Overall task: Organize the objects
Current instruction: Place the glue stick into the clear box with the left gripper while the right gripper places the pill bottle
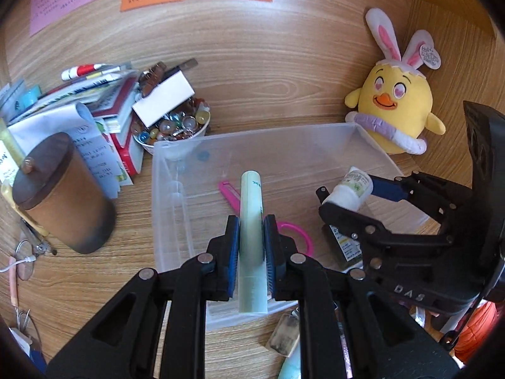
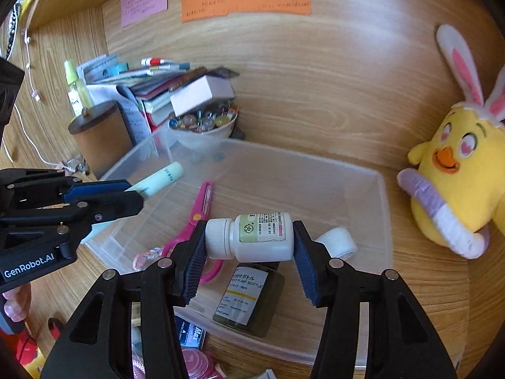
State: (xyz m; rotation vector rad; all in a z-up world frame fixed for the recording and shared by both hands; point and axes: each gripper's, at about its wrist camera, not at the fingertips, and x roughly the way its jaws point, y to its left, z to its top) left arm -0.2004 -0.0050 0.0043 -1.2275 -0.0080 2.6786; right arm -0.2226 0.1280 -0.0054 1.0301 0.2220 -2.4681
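Observation:
My left gripper is shut on a pale green tube, held lengthwise above the clear plastic bin. The same tube juts from the left gripper in the right wrist view. My right gripper is shut on a white pill bottle, lying sideways between the pads over the bin. The bottle and right gripper also show in the left wrist view. Inside the bin lie pink scissors, a dark green pump bottle and a white cap.
A yellow chick plush sits to the right of the bin. A bowl of marbles, a stack of books and papers and a brown lidded jar stand to the left. Small items lie at the near edge.

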